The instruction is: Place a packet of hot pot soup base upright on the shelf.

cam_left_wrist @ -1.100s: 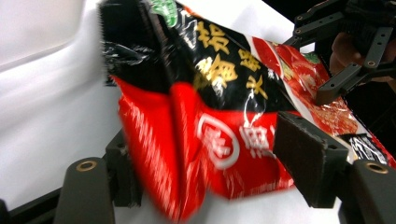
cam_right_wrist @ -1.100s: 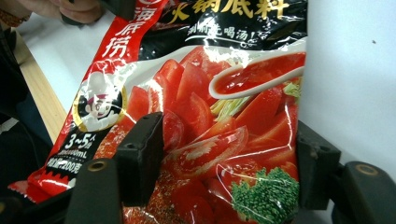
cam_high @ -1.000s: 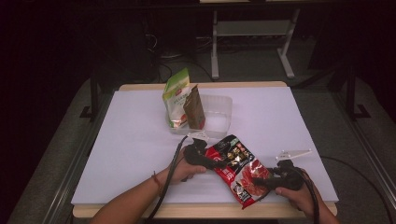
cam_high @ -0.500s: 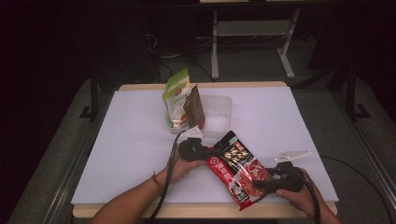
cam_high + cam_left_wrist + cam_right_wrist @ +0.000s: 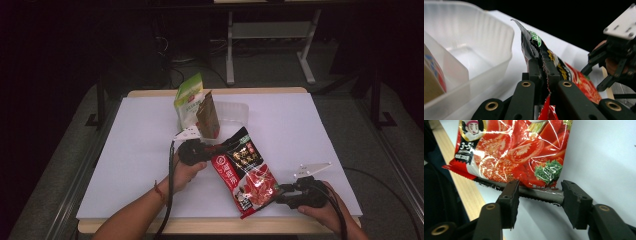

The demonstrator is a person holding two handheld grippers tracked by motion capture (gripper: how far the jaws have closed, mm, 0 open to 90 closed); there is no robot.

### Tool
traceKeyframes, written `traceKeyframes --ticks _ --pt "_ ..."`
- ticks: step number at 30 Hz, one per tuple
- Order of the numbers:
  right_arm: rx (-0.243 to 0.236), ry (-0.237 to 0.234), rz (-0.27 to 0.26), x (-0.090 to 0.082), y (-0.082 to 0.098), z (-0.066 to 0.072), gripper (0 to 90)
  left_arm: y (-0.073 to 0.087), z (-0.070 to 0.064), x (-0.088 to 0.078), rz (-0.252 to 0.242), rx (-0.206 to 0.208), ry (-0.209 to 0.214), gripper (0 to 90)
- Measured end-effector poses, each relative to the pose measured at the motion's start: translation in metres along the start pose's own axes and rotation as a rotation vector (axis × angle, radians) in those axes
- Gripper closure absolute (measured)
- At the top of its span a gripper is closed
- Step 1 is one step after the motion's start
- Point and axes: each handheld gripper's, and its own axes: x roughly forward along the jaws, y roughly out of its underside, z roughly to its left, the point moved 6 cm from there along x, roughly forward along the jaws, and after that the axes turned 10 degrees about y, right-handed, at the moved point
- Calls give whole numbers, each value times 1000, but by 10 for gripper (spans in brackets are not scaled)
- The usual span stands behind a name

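A red and black snack packet (image 5: pixel 247 172) lies slanted near the table's front, its top corner raised. My left gripper (image 5: pixel 200 150) is shut on that upper edge; in the left gripper view the jaws pinch the packet (image 5: pixel 534 42) at my left gripper (image 5: pixel 541 72). My right gripper (image 5: pixel 280 194) stands open at the packet's lower end. In the right gripper view the packet (image 5: pixel 519 147) shows tomatoes and broccoli, and its sealed bottom edge runs across the gap of my right gripper (image 5: pixel 540 195), whose fingers are wide apart.
A clear plastic tub (image 5: pixel 235 111) stands behind the packet, with a green packet (image 5: pixel 189 100) and a brown packet (image 5: pixel 207 115) upright at its left end. The tub wall (image 5: pixel 486 50) is close to my left jaws. The white table (image 5: pixel 135 150) ends in a wooden front edge (image 5: pixel 466 192).
My left gripper has moved left and farther away with the packet's top edge, drawing the packet toward the tub. The right hand has stayed about where it was.
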Motion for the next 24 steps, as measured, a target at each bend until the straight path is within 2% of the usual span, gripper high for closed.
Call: traceKeyframes --ticks 3,8,11,15,17,20,22,23,24 --pt "-23 20 -7 2 -2 3 545 -4 -4 -3 -20 12 4 862" --pt "-21 38 -29 4 -5 5 573 -8 -9 -4 -41 28 17 848" --pt "-14 37 -61 5 -8 6 608 -10 -13 -2 -47 44 25 832" --pt "-11 41 -64 6 -8 7 613 -11 -14 1 -59 27 34 808" --pt "-9 40 -65 6 -8 7 614 -9 -13 4 -49 31 24 779" --pt "-11 44 -69 7 -9 7 615 -9 -11 6 -50 15 17 760" --pt "-5 40 -71 7 -8 7 614 -7 -9 8 -35 15 -9 748" --pt "-5 39 -74 7 -9 7 613 -6 -7 8 -29 16 -26 758" --pt "-7 39 -74 7 -9 7 613 -6 -6 7 -32 23 -45 819"
